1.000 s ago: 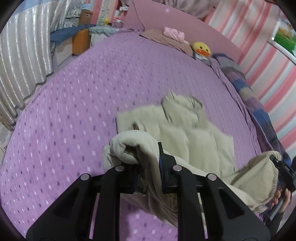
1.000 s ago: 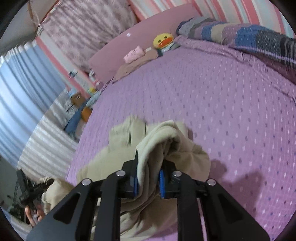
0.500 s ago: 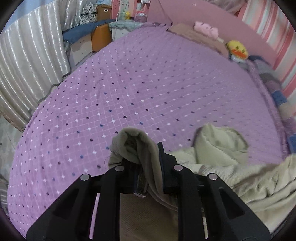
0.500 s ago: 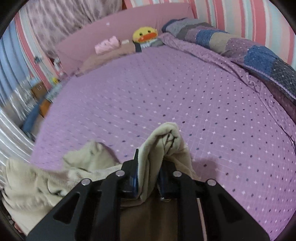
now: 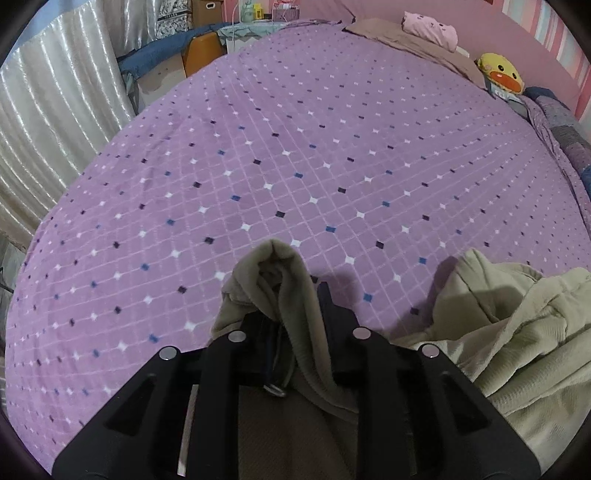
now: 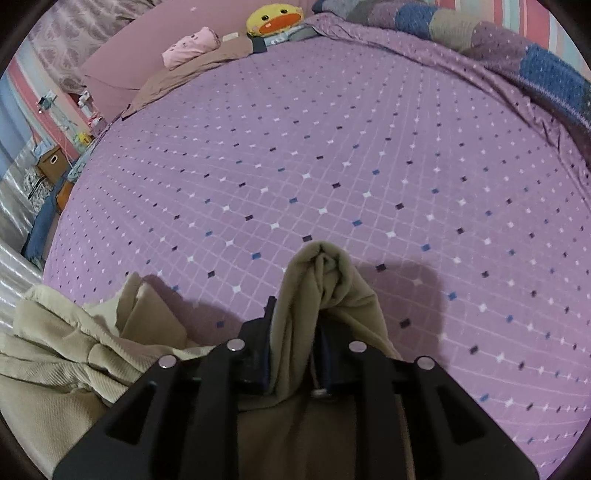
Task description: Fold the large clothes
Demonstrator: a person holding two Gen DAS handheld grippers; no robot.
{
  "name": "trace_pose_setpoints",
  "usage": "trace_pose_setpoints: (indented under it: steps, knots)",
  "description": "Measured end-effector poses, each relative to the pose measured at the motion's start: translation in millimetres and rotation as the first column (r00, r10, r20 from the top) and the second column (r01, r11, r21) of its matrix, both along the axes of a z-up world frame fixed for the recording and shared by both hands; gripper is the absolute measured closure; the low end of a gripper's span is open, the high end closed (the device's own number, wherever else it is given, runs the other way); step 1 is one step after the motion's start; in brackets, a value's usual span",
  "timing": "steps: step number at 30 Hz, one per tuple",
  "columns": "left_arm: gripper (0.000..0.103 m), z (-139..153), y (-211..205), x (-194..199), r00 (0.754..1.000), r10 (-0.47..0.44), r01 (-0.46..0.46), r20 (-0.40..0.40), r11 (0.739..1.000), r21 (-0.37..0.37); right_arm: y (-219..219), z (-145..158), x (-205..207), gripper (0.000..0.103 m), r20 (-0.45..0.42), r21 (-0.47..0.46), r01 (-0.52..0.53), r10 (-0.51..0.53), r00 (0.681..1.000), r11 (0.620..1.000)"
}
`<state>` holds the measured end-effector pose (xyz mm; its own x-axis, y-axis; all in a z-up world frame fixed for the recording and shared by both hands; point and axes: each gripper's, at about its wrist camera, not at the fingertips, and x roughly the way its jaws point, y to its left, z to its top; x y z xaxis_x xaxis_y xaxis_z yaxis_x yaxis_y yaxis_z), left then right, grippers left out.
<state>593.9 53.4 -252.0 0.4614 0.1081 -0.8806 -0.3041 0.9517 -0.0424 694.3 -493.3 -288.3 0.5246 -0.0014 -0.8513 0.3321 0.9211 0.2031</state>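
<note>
A beige hooded garment (image 5: 517, 332) lies bunched on the purple diamond-patterned bed (image 5: 295, 147). My left gripper (image 5: 295, 314) points steeply down at the bed with a thick fold of that cloth between its pads. Its jaws are opening slightly, and the fold still fills the gap. In the right wrist view the same garment (image 6: 74, 343) spreads to the lower left. My right gripper (image 6: 295, 321) has another bunched fold between its pads just above the bed (image 6: 332, 147). Its jaws are opening slightly too, with the cloth still pinched.
A yellow duck plush (image 5: 500, 72) and a pink bundle (image 5: 430, 24) sit on a brown pillow at the headboard. A patchwork blanket (image 6: 535, 62) runs along the bed's right side. Pale curtains (image 5: 55, 110) and an orange cabinet (image 5: 201, 55) stand to the left.
Both grippers have swung forward and down toward the bed, carrying their folds of the garment. The spread cloth that lay ahead is now beside and beneath them.
</note>
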Motion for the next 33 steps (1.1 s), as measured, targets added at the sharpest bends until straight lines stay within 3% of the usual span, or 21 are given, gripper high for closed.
trace_pose_setpoints:
  steps: [4, 8, 14, 17, 18, 19, 22, 24, 25, 27, 29, 33]
  knots:
    - [0.080, -18, 0, 8, 1.000, 0.008, -0.008, -0.017, 1.000, -0.027, -2, -20, 11, 0.081, -0.055, 0.045, 0.014, -0.012, 0.998, 0.999]
    - [0.080, -31, -2, 9, 0.997, -0.012, 0.011, -0.072, 1.000, -0.007, -3, -28, 15, 0.080, -0.109, 0.057, 0.017, -0.011, 0.994, 0.998]
    - [0.077, -10, -4, 2, 0.992, -0.072, 0.075, -0.106, 0.997, 0.027, 3, -13, 14, 0.070, -0.167, 0.039, -0.054, 0.060, 0.984, 0.998]
    - [0.072, 17, -3, -7, 0.980, -0.152, 0.156, -0.130, 0.988, 0.020, 5, 15, 5, 0.050, -0.160, 0.031, -0.135, 0.138, 0.977, 0.990]
    - [0.068, 28, 1, -11, 0.977, -0.172, 0.174, -0.126, 0.985, 0.003, 4, 28, -1, 0.035, -0.142, 0.029, -0.151, 0.154, 0.978, 0.988]
    - [0.065, 40, 7, -15, 0.975, -0.185, 0.183, -0.121, 0.983, -0.025, 3, 47, -7, 0.027, -0.109, 0.027, -0.162, 0.164, 0.980, 0.986]
    - [0.050, 67, 26, -24, 0.975, -0.189, 0.176, -0.115, 0.977, -0.118, -5, 95, -24, 0.024, -0.012, 0.097, -0.178, 0.179, 0.984, 0.979]
    - [0.032, 82, 36, -28, 0.975, -0.192, 0.168, -0.112, 0.966, -0.196, -10, 124, -35, 0.024, 0.033, 0.141, -0.176, 0.173, 0.984, 0.974]
    - [0.029, 89, 41, -32, 0.975, -0.192, 0.163, -0.114, 0.960, -0.229, -10, 136, -41, 0.023, 0.055, 0.146, -0.179, 0.173, 0.983, 0.973]
    - [0.010, 104, 47, -41, 0.980, -0.169, 0.139, -0.108, 0.960, -0.243, -8, 167, -59, 0.020, 0.116, 0.131, -0.193, 0.178, 0.977, 0.972]
    - [0.003, 126, 49, -53, 0.986, -0.152, 0.132, -0.074, 0.965, -0.229, -6, 185, -74, 0.019, 0.153, 0.123, -0.205, 0.185, 0.971, 0.971]
    - [0.003, 154, 42, -84, 0.985, -0.173, 0.164, -0.026, 0.966, -0.200, 2, 196, -97, 0.018, 0.158, 0.108, -0.225, 0.206, 0.966, 0.968]
